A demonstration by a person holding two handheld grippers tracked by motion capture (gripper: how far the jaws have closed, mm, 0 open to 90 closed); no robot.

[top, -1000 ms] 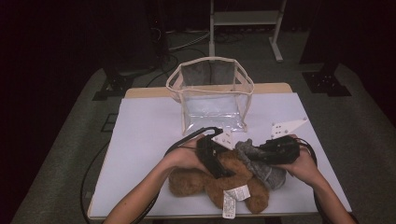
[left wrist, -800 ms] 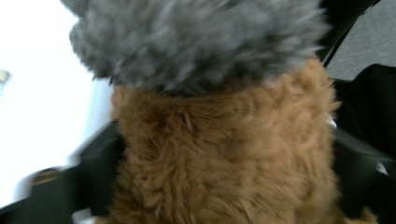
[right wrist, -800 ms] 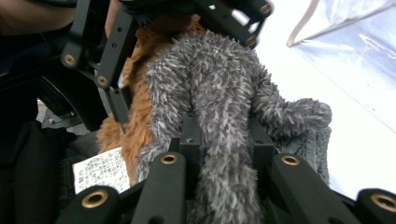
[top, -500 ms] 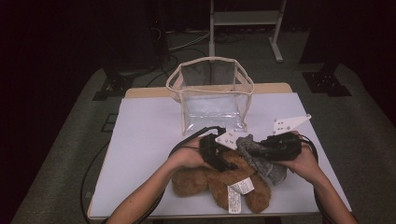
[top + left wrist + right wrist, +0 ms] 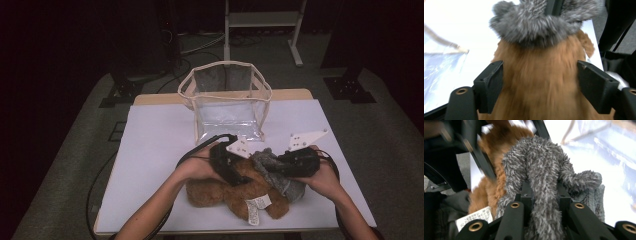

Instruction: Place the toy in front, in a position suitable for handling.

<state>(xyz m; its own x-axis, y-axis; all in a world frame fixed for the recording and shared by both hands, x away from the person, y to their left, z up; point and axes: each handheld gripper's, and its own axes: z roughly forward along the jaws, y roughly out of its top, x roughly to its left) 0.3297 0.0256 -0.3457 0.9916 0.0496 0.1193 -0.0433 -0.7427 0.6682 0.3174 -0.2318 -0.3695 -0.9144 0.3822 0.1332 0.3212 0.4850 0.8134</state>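
Note:
A brown plush toy [image 5: 225,192] lies near the table's front edge, with a fuzzy grey scarf [image 5: 272,167] at its right end. My left gripper [image 5: 235,175] comes in from the left. Its jaws have just been opening, but in the left gripper view [image 5: 540,82] they still pinch the brown fur [image 5: 539,75] between them, below the grey scarf [image 5: 536,22]. My right gripper [image 5: 280,167] is shut on the scarf. In the right gripper view [image 5: 545,192] the grey strand [image 5: 536,162] runs between the jaws, with brown fur [image 5: 496,150] behind it.
A clear plastic bag [image 5: 227,102] with a beige rim stands open at the back middle of the white table [image 5: 160,135]. A white tag [image 5: 256,206] hangs from the toy at the front. Cables trail from both grippers. Dark floor and a stand lie beyond the table.
The toy's tag and the right gripper have shifted slightly. Both hands stay on the plush toy at the table's front.

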